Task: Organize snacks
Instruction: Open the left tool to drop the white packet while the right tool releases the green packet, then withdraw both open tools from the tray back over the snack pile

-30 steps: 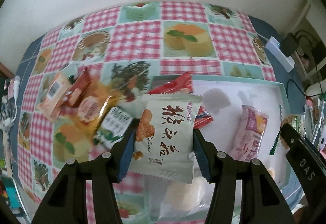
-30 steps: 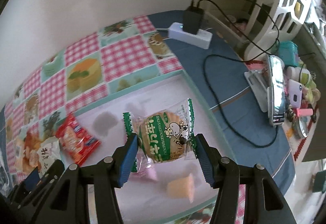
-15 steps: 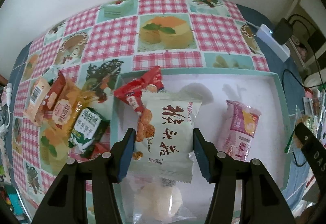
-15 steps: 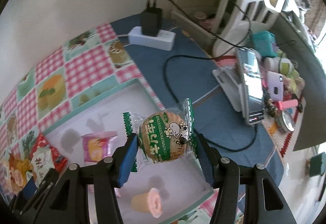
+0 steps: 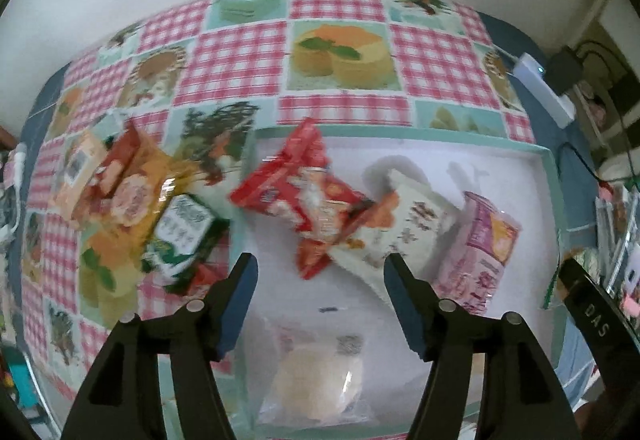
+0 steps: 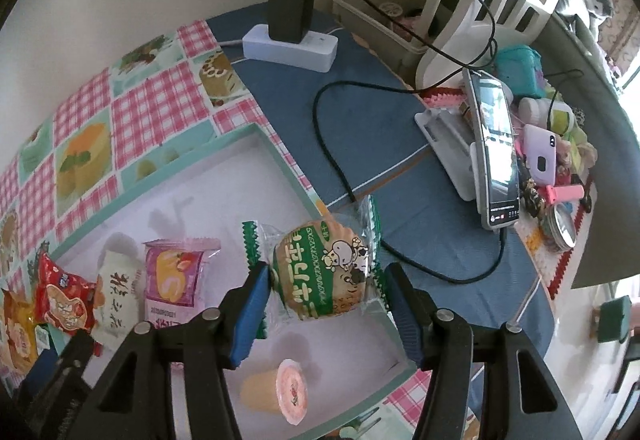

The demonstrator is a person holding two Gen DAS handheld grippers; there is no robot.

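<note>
My left gripper (image 5: 320, 272) is open and empty above the white tray (image 5: 552, 175). The pale green snack packet (image 5: 404, 236) lies in the tray, overlapping a red packet (image 5: 304, 195) and next to a pink packet (image 5: 480, 252). A clear-wrapped round cake (image 5: 320, 380) lies in the tray below the jaws. My right gripper (image 6: 324, 280) is shut on a green-wrapped round cake (image 6: 324, 272), held above the tray's right part (image 6: 288, 167). A jelly cup (image 6: 280, 392) lies in the tray below it. The pale green (image 6: 118, 296), red (image 6: 62, 300) and pink (image 6: 176, 280) packets show at left.
Several loose snack packets (image 5: 132, 199) lie on the checked tablecloth (image 5: 240, 51) left of the tray. A power strip with charger (image 6: 292, 39), cables (image 6: 332, 143), a phone on a stand (image 6: 492, 151) and small clutter (image 6: 560, 175) sit on the blue cloth to the right.
My left gripper opened and let go of the pale green packet, which now lies in the tray. My right gripper, still holding the green cake, shifted further right over the tray.
</note>
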